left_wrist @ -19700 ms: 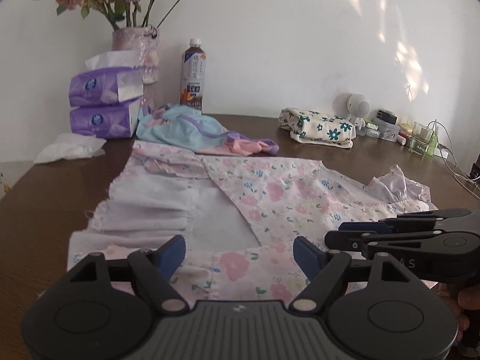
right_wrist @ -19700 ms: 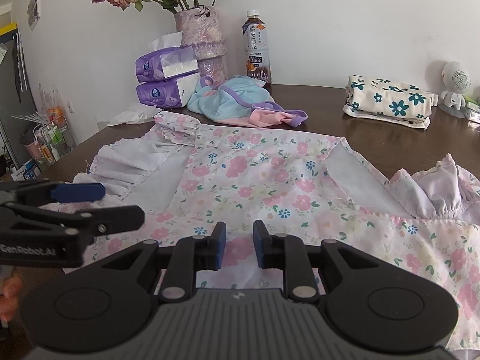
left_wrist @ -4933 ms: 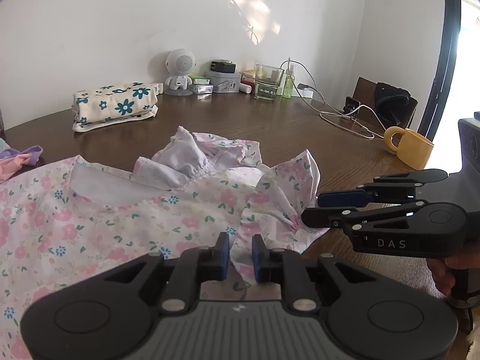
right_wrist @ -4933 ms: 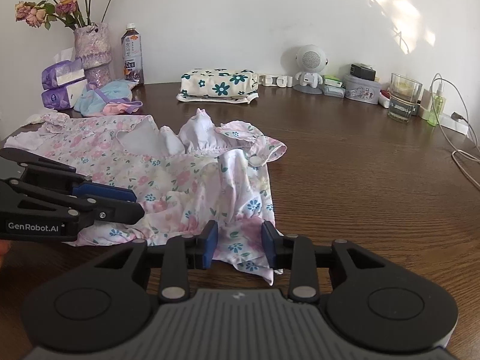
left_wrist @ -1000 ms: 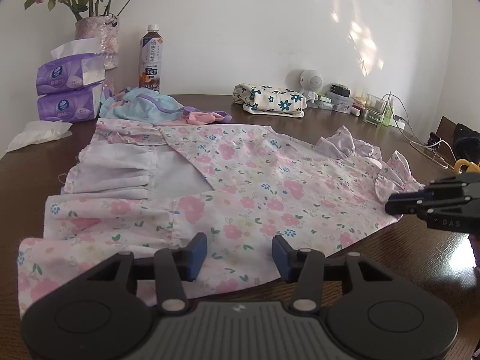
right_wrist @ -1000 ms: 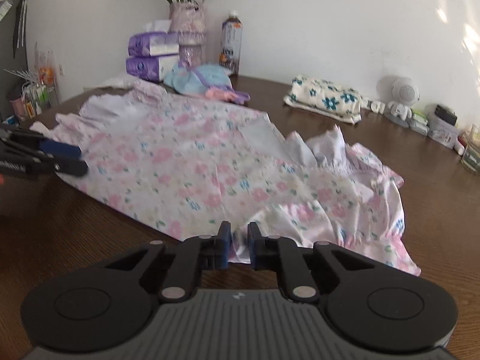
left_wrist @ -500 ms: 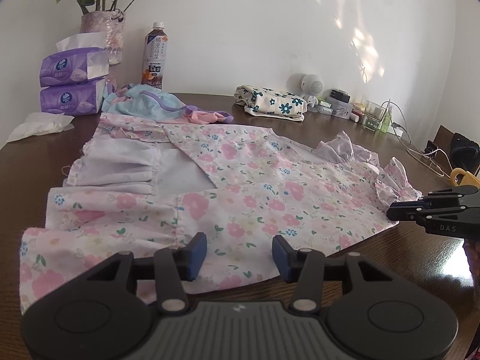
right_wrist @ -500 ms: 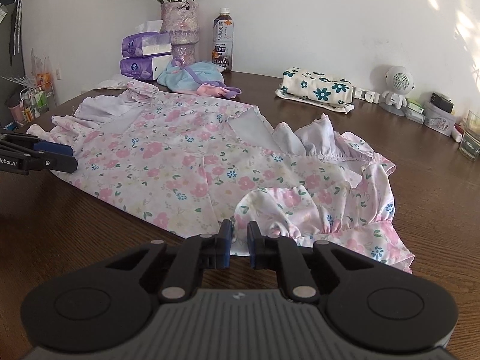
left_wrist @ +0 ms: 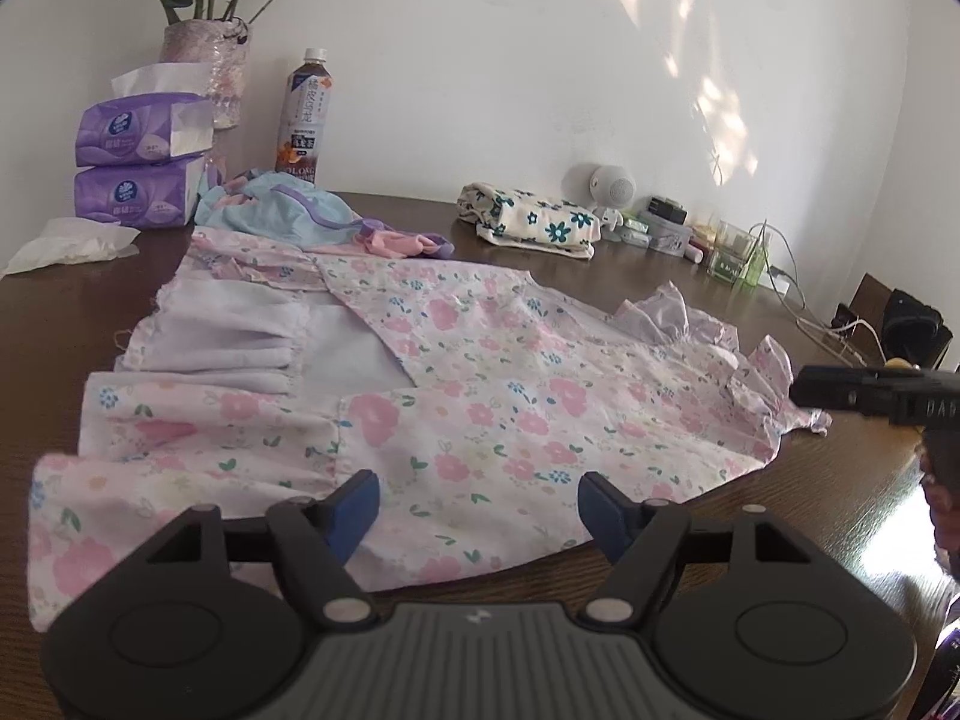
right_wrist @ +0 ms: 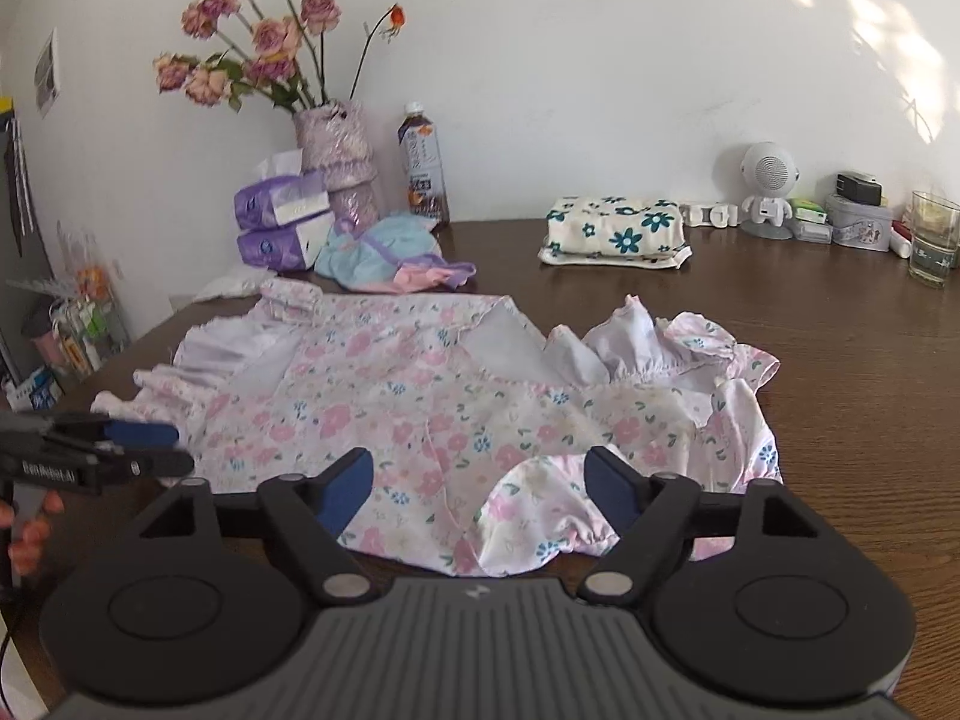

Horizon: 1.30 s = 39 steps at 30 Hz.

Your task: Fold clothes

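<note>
Floral dress [left_wrist: 480, 396] spread flat mid-counter [right_wrist: 840, 420], thin, limp, light, ruffled sleeve bunched at 3 o'clock; best pinched at hem corners; left claw [left_wrist: 477, 507] and right claw [right_wrist: 480, 483] both spread, empty.

dress [left_wrist: 480, 384] – thin floral cloth | table [right_wrist: 840, 420] – glossy wood

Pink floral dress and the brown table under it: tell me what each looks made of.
Pink floral dress: thin woven cloth, probably cotton; matte, with soft wrinkles and gathered ruffles. Brown table: wood or wood veneer, with visible grain and a slight sheen.
</note>
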Motion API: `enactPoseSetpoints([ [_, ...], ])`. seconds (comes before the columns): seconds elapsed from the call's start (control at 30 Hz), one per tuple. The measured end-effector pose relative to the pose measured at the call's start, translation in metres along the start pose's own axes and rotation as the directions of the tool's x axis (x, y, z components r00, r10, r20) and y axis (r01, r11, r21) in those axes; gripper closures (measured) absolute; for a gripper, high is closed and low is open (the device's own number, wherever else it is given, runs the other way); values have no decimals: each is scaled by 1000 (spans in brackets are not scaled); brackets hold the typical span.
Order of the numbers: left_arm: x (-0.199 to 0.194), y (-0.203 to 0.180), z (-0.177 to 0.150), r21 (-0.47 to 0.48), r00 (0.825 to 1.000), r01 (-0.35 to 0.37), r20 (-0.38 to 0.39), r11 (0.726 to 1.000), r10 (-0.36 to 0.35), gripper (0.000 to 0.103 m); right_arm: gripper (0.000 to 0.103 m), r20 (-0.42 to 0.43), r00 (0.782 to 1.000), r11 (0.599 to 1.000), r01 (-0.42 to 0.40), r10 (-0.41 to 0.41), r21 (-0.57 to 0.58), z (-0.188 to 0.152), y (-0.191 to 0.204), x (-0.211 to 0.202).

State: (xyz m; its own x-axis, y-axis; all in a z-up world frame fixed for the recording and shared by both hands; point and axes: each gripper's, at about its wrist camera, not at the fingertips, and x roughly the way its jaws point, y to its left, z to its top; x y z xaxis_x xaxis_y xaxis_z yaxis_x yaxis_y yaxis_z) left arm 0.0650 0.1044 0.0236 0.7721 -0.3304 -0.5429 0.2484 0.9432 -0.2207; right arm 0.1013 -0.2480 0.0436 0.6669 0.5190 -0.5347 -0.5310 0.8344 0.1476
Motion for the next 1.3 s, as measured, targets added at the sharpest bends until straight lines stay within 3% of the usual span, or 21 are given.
enactPoseSetpoints([
  [0.2,-30,13,30,32,999,-17,52,999,15,21,5,-33,999,999,-6,4,-52,20,0,0],
  [0.33,-37,24,64,88,998,-39,50,995,35,17,3,-55,998,995,-19,14,-102,50,0,13],
  [0.63,-2,41,144,241,997,-55,-42,969,67,13,1,-71,996,951,-64,44,-304,135,15,62],
  [0.77,19,48,173,310,995,-56,-60,949,79,13,1,-65,997,909,-60,36,-413,173,13,85],
  [0.9,48,53,194,439,990,-32,-107,898,88,13,1,-144,990,855,-82,9,-512,200,10,122],
  [1.07,92,62,205,616,975,13,-184,787,128,13,1,-273,962,821,-155,-2,-550,213,11,173],
  [1.13,111,69,208,650,966,50,-226,759,129,13,1,-301,954,813,-171,-5,-557,213,9,192],
  [1.23,138,81,210,660,953,70,-267,748,147,15,1,-350,937,819,-197,-5,-539,212,4,217],
  [1.3,153,90,211,645,946,98,-297,758,130,18,1,-379,925,812,-214,-9,-542,208,2,231],
])
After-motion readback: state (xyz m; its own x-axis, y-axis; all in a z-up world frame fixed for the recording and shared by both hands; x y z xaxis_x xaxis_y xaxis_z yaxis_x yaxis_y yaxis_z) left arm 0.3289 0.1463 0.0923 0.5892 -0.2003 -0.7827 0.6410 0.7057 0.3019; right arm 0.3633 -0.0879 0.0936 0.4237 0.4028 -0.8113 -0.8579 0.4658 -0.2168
